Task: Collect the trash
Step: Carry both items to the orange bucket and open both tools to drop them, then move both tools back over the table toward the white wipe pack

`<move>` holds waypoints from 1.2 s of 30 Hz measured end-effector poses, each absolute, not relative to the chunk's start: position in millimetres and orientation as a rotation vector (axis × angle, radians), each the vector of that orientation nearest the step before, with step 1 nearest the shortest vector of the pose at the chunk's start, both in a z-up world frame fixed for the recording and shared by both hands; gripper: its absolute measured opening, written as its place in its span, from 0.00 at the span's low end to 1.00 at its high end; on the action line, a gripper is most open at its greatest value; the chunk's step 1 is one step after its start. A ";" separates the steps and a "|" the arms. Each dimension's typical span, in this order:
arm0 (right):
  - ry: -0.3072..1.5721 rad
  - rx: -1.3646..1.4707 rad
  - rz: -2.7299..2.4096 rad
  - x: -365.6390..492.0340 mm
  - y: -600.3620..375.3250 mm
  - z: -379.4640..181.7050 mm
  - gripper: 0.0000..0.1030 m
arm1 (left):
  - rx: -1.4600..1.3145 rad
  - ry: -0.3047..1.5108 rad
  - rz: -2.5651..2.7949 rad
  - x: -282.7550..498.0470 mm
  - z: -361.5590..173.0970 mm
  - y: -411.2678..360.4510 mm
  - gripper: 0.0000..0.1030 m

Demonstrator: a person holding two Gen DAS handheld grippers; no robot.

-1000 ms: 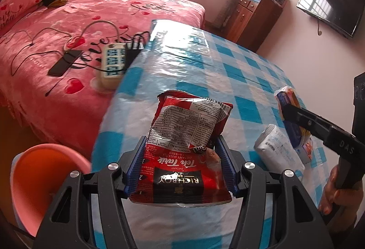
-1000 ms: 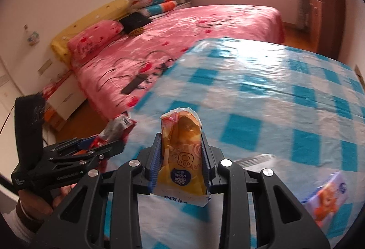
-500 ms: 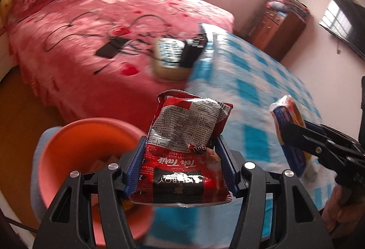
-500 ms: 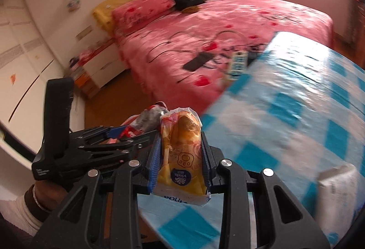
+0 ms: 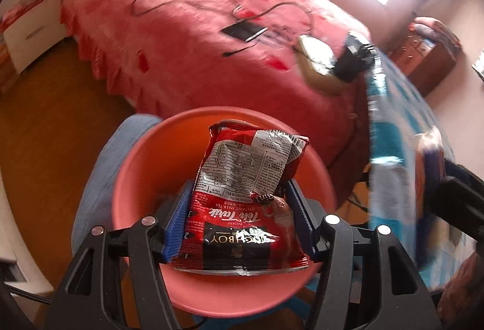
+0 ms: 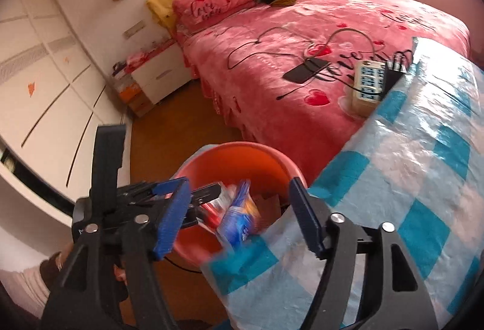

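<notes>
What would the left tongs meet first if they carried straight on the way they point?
Most likely the inside of the orange bin, which fills the view just ahead of the left tongs and the red milk tea packet between them. Depth is uncertain.

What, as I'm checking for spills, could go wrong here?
The right gripper has just been opening, gripping nothing; the released wrapper falls close to the tablecloth edge and may miss the bin. The left gripper has just been opening with the red packet between its jaws above the bin; it could snag on a pad.
</notes>
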State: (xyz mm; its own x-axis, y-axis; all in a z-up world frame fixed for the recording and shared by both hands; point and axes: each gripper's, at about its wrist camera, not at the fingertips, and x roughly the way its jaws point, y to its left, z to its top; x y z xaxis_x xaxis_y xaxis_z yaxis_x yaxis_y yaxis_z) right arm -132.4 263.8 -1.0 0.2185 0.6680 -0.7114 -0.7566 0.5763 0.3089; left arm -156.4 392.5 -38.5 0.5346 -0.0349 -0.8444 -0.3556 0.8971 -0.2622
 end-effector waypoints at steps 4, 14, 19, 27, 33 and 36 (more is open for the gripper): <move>0.935 -0.073 0.952 -123.6 265.3 -14.0 0.81 | -0.425 0.974 0.247 -162.5 -41.2 400.0 0.76; 0.841 -0.072 0.774 -126.2 217.2 -5.0 0.85 | -0.365 0.921 0.260 -158.3 -12.0 383.4 0.82; 0.816 -0.100 0.699 -165.4 196.4 -11.3 0.85 | -0.343 0.895 0.213 -148.0 5.7 362.3 0.83; 0.786 -0.084 0.589 -188.0 160.9 9.7 0.85 | -0.334 0.878 0.135 -134.0 20.1 326.4 0.83; 0.765 -0.061 0.527 -179.6 116.0 22.1 0.85 | -0.319 0.876 0.085 -126.2 27.1 298.8 0.83; 0.755 -0.042 0.478 -167.3 85.8 22.7 0.85 | -0.307 0.886 0.057 -121.5 28.9 282.8 0.83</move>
State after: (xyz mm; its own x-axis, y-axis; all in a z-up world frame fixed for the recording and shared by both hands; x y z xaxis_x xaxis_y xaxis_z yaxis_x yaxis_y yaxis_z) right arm -167.3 85.8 22.7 0.6271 0.4016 -0.6674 -0.4312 0.8926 0.1320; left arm -121.5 282.8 28.9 0.6339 -0.0775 -0.7695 -0.1752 0.9547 -0.2405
